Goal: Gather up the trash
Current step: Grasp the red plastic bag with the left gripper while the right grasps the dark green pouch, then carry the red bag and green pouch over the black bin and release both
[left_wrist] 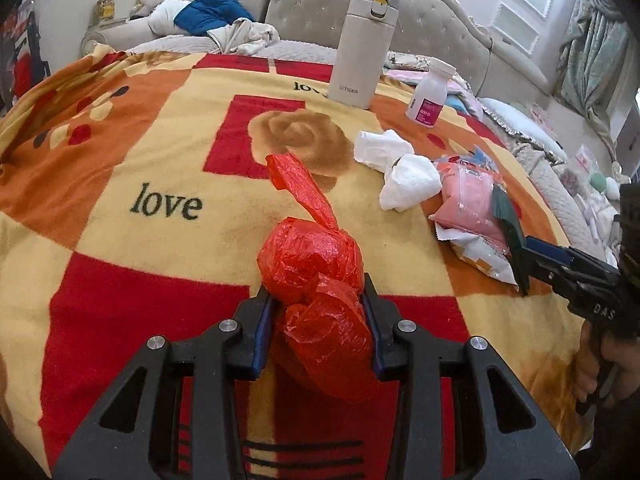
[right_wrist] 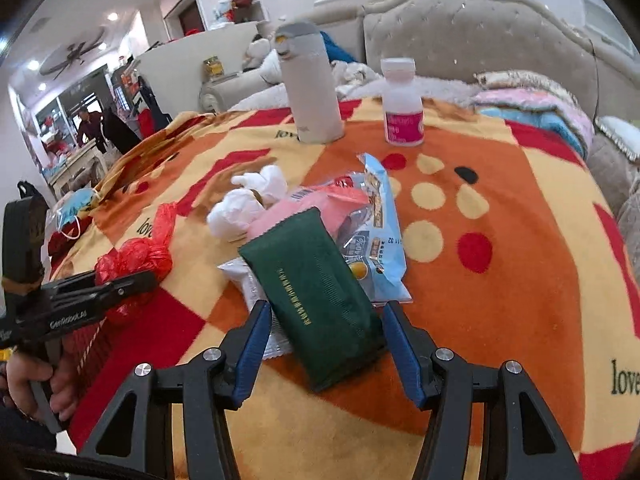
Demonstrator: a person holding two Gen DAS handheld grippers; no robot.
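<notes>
A crumpled red plastic bag [left_wrist: 316, 272] lies on the patterned blanket [left_wrist: 132, 152]. My left gripper [left_wrist: 318, 300] is shut on it; it also shows in the right wrist view [right_wrist: 136, 258]. A dark green packet [right_wrist: 320, 300] sits between the fingers of my right gripper [right_wrist: 326, 316], which look closed against its sides. Beyond it lie a pink packet [right_wrist: 288, 212], a blue snack wrapper [right_wrist: 380, 240], a white wrapper [right_wrist: 256, 288] and crumpled white tissues [right_wrist: 244, 204]. In the left wrist view the right gripper [left_wrist: 516, 256] holds the green packet [left_wrist: 508, 216] by the pile.
A white thermos [left_wrist: 360, 48] and a white pill bottle with a pink label [left_wrist: 430, 94] stand upright at the far side of the blanket. A padded headboard [right_wrist: 480, 32], pillows and clothes lie behind. A face mask [right_wrist: 76, 204] lies at the blanket's left edge.
</notes>
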